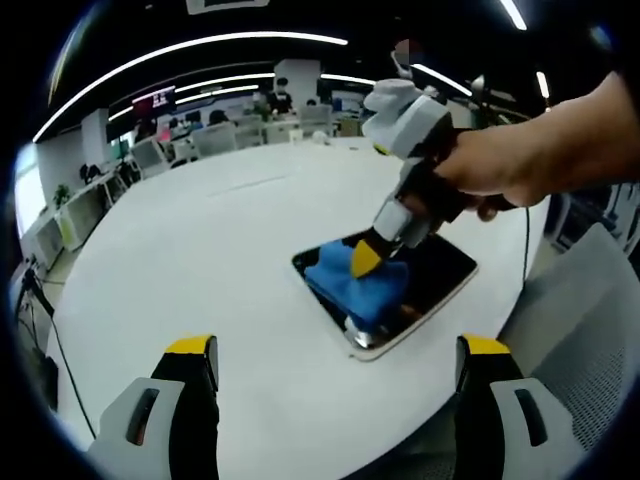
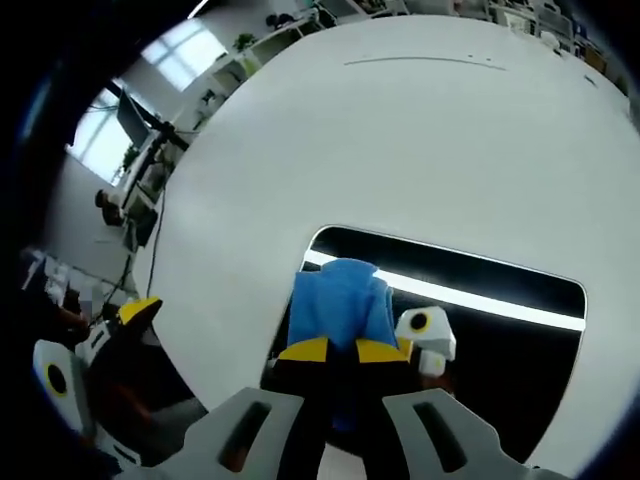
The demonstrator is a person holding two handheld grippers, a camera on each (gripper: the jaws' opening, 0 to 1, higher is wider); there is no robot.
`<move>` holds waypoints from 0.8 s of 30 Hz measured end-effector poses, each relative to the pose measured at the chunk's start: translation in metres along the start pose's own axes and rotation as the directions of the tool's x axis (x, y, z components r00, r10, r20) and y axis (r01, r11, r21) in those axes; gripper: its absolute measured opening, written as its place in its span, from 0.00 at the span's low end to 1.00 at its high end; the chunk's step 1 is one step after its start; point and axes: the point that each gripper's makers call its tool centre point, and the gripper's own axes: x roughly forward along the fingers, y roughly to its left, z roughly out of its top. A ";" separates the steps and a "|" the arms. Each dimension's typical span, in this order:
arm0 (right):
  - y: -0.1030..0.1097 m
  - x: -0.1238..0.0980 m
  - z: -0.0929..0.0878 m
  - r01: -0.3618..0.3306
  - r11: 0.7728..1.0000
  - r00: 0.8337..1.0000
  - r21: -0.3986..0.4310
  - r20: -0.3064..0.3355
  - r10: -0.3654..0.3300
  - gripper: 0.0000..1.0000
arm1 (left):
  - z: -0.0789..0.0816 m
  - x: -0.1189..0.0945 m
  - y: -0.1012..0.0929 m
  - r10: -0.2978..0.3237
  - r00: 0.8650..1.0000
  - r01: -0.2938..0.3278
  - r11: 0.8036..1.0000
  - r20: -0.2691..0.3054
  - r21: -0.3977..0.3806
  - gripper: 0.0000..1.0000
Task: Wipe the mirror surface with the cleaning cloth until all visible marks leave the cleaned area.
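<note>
My right tongs (image 2: pixel 343 352) pinch the bunched blue cloth (image 2: pixel 338 302) on the dark mirror (image 2: pixel 500 345); my left tongs (image 1: pixel 338 360) hang spread. No writing is readable.

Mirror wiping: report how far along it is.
Done: the blue cloth is gripped by the right gripper and pressed on the mirror, which lies flat on the white table. In hand: wiping near one end. Left: the uncovered glass; marks can't be judged here. The left gripper hangs open, apart from it.
</note>
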 end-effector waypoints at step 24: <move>-0.053 -0.026 -0.018 0.023 0.999 1.000 0.031 -0.023 -0.022 0.02 | 0.013 -0.001 -0.009 -0.034 0.997 0.034 0.999 0.065 0.001 0.99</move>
